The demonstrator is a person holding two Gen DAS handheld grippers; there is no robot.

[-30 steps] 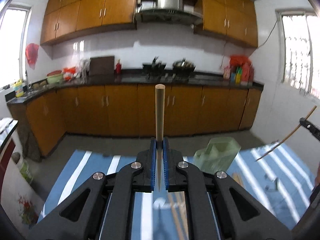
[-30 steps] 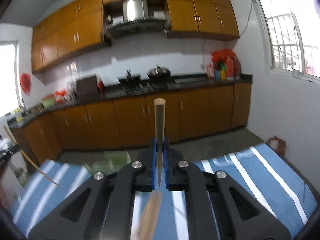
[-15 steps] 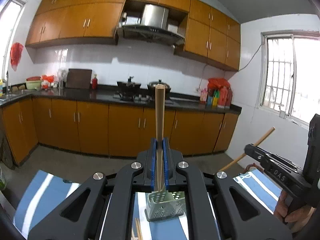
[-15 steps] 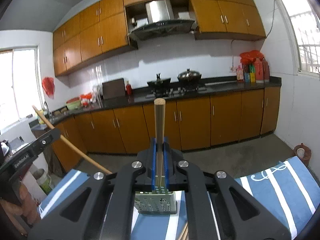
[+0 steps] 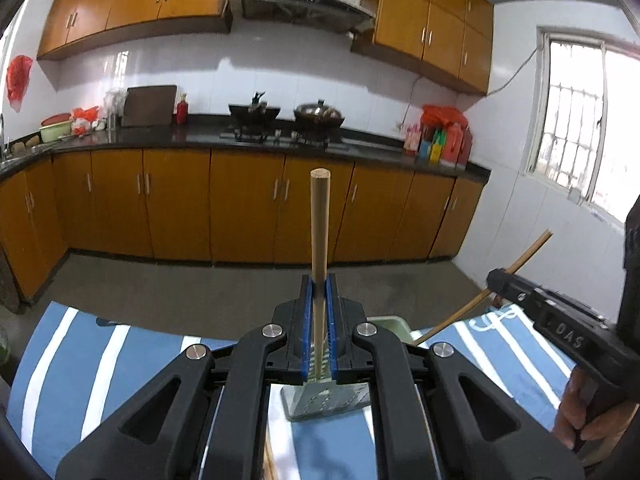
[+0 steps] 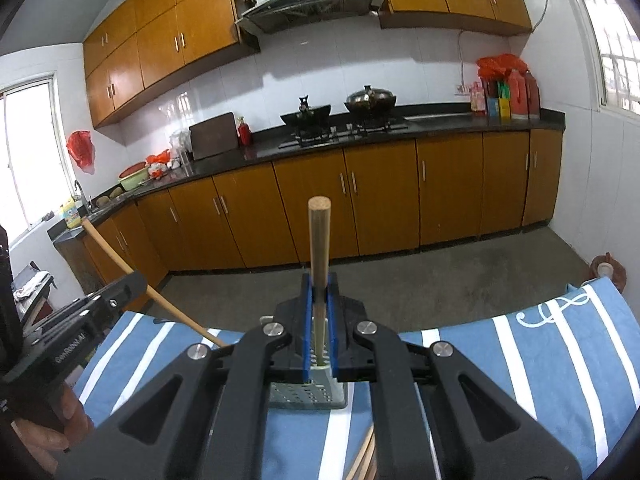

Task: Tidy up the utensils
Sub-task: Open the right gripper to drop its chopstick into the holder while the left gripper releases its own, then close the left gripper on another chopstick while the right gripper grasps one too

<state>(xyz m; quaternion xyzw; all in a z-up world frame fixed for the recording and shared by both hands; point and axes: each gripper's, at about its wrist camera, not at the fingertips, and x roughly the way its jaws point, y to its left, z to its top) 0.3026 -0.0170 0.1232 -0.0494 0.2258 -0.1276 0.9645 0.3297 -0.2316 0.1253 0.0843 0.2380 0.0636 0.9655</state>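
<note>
My left gripper [image 5: 319, 284] is shut on a wooden chopstick [image 5: 320, 232] that stands upright, its lower end over the pale green perforated utensil holder [image 5: 326, 402]. My right gripper [image 6: 319, 284] is shut on a second wooden chopstick [image 6: 319, 248], upright above the same holder [image 6: 308, 396]. Each gripper shows in the other's view: the right one [image 5: 560, 320] with its tilted chopstick [image 5: 516, 268], the left one [image 6: 80, 320] with its chopstick [image 6: 132, 272]. Both chopstick tips point down toward the holder from opposite sides.
The holder stands on a blue cloth with white stripes [image 6: 540, 360] covering the table. More chopsticks [image 6: 362, 460] lie on the cloth under my right gripper. Beyond the table edge are bare floor and orange kitchen cabinets [image 5: 240, 208].
Both grippers have swung from the sides to face each other over the holder and lowered. The chopsticks' lower ends now sit at the holder's top. Both stay shut.
</note>
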